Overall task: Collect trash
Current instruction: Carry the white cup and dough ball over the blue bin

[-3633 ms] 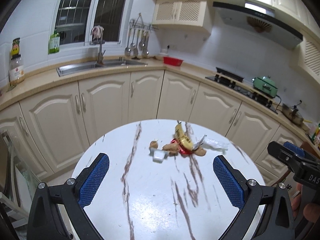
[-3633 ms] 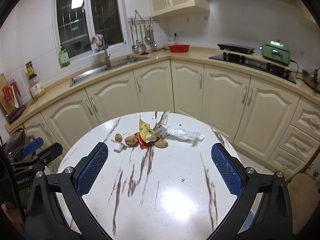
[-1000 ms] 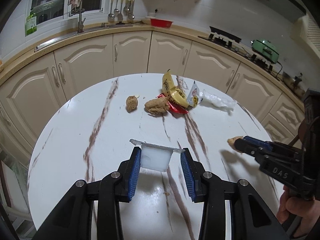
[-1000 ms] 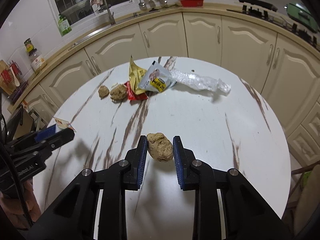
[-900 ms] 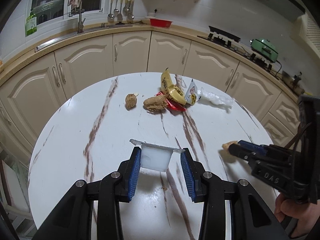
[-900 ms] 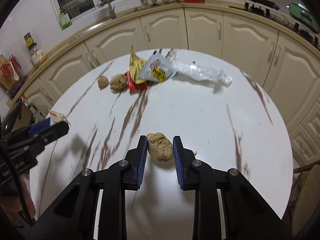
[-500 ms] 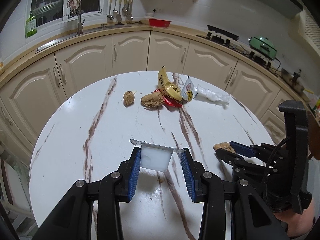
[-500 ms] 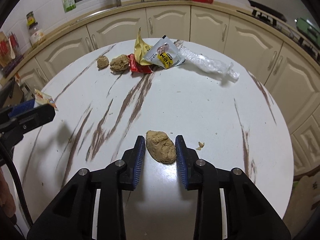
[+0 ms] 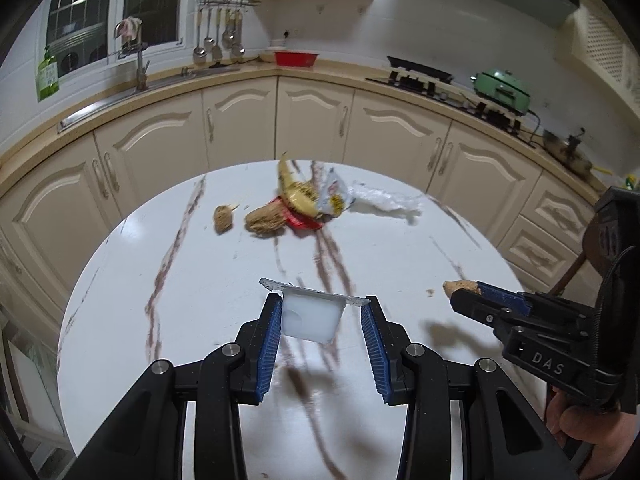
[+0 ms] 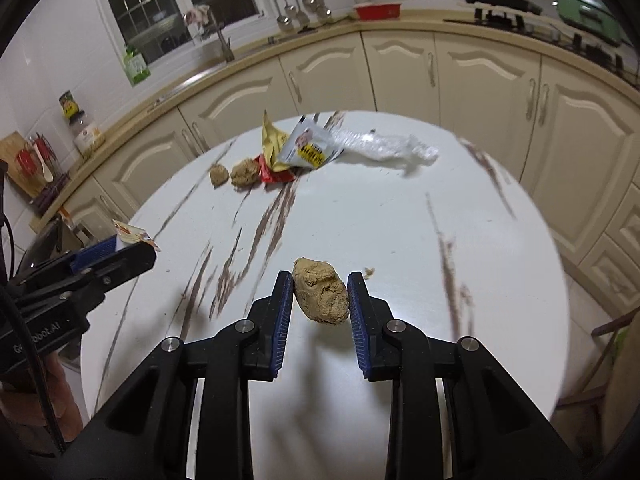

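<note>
Two pieces of trash are now held clear of the table (image 9: 168,320): a small white plastic cup (image 9: 312,316) with its peeled foil lid is clamped in the left claw (image 9: 320,320), and a brown crumbly lump (image 10: 320,296) is clamped in the right claw (image 10: 318,300). Since a second ago both claws have been drawn back from the far pile, which appears smaller and farther off in both views, and the lump, which half a second ago seemed to lie low against the tabletop, is now seen lifted above its own shadow. From this it may be judged that the carrying-off step has begun and that both items are secured for disposal.

Left on the table are two smaller brown lumps (image 9: 222,219), a yellow wrapper (image 10: 272,140), a red wrapper (image 10: 276,176), a white-and-yellow sachet (image 10: 310,148) and a crumpled clear plastic film (image 10: 388,148), grouped near the far edge; a crumb (image 10: 369,270) lies just beyond the right claw.

No bin or bag is visible in either view, so the destination cannot be told. The near edge of the table is hidden behind the claw bodies. The scene is smeared by motion blur, and the print on the wrappers cannot be read. Whether the cup is empty cannot be made out.
</note>
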The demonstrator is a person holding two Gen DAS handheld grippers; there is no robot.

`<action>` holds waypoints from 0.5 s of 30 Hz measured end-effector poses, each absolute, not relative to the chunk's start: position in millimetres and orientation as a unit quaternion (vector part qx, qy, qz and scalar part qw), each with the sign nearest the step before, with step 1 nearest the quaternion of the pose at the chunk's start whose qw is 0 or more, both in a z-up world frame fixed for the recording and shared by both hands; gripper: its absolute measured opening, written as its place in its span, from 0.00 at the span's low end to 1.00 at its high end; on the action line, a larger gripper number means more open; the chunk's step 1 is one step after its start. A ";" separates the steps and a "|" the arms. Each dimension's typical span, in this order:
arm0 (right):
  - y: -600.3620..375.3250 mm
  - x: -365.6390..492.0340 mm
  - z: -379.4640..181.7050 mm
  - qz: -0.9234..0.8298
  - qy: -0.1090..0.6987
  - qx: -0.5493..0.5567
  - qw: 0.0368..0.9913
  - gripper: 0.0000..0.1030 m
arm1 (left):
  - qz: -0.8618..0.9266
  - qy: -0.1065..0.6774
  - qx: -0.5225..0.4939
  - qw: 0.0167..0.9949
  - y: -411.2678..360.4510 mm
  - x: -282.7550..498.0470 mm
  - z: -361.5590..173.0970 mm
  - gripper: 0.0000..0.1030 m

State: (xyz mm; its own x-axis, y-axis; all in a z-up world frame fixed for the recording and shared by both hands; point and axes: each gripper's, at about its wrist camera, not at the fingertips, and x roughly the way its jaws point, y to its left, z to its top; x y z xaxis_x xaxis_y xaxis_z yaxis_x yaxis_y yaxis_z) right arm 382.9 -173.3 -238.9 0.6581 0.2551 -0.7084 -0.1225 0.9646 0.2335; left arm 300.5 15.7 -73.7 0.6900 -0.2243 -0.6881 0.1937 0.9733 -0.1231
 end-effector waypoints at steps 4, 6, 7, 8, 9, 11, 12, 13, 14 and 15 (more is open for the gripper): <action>-195.5 364.2 -218.6 0.094 0.376 0.098 0.917 0.25 | -0.137 0.363 -0.004 0.922 -14.1 294.1 -61.4 0.35; -208.3 355.3 -210.2 0.087 0.365 0.105 0.921 0.25 | -0.151 0.355 0.005 0.922 -32.1 290.4 -55.1 0.35; -218.0 348.6 -205.0 0.082 0.358 0.110 0.924 0.25 | -0.160 0.352 0.010 0.922 -42.2 288.6 -52.1 0.35; -227.5 341.9 -200.4 0.074 0.351 0.113 0.926 0.25 | -0.167 0.349 0.014 0.922 -49.9 287.4 -50.4 0.35; -237.2 335.0 -195.8 0.066 0.345 0.116 0.929 0.25 | -0.178 0.345 0.019 0.921 -62.4 285.2 -47.2 0.35; -257.5 320.3 -187.1 0.050 0.332 0.125 0.933 0.25 | -0.194 0.340 0.026 0.920 -80.9 283.3 -44.0 0.35; -268.4 312.5 -183.1 0.042 0.326 0.130 0.936 0.25 | -0.206 0.336 0.032 0.918 -94.8 280.8 -41.4 0.35; -278.2 305.2 -179.9 0.033 0.320 0.133 0.937 0.25 | -0.215 0.334 0.036 0.917 -104.8 280.5 -40.6 0.35; -290.9 296.0 -176.2 0.019 0.313 0.136 0.940 0.25 | -0.226 0.332 0.039 0.915 -116.4 279.6 -40.0 0.35; -299.0 290.6 -174.2 0.010 0.310 0.138 0.941 0.25 | -0.240 0.329 0.046 0.912 -132.3 277.2 -39.4 0.35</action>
State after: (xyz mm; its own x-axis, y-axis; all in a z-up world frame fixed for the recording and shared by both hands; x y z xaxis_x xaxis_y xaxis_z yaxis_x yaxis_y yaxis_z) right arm 290.6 -299.0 -174.2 0.8076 0.1036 -0.5805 0.0675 0.9617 0.2656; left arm 277.2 -132.3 -39.4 0.6673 -0.4084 -0.6229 0.4687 0.8802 -0.0749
